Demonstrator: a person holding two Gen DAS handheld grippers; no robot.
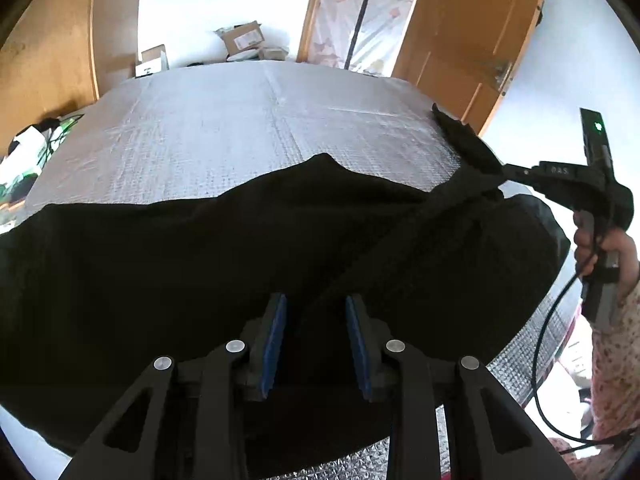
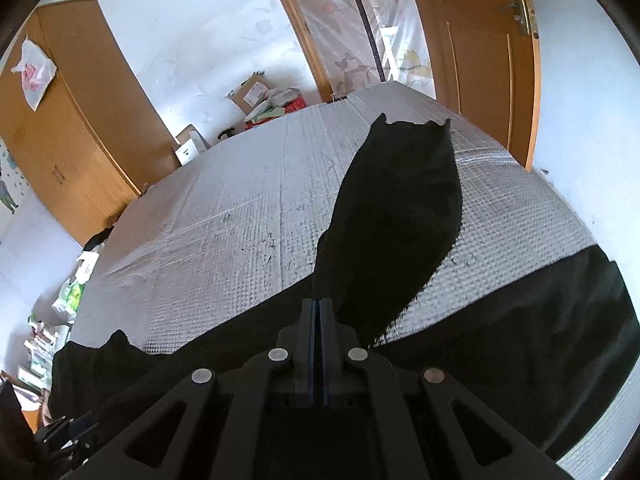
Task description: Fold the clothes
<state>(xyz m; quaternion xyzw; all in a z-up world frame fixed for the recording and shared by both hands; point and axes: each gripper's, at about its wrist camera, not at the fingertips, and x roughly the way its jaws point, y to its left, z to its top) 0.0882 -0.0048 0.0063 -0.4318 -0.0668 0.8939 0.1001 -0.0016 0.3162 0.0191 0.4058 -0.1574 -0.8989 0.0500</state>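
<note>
Left gripper [image 1: 316,336]: fingers apart, hovering just over the near body of the black garment [image 1: 200,264], gripping nothing. Garment lies spread across the near half of the silver-covered desk [image 1: 224,120]. Right gripper [image 2: 320,320]: fingers pinched on the garment's sleeve [image 2: 400,208], lifted clear of the desk. Judged step: folding the sleeve inward. Next calls for carrying it over the body and laying it flat, unwrinkled.

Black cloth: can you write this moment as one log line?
task: fold | left gripper: open over cloth | right gripper: shut on cloth | mat: under
</note>
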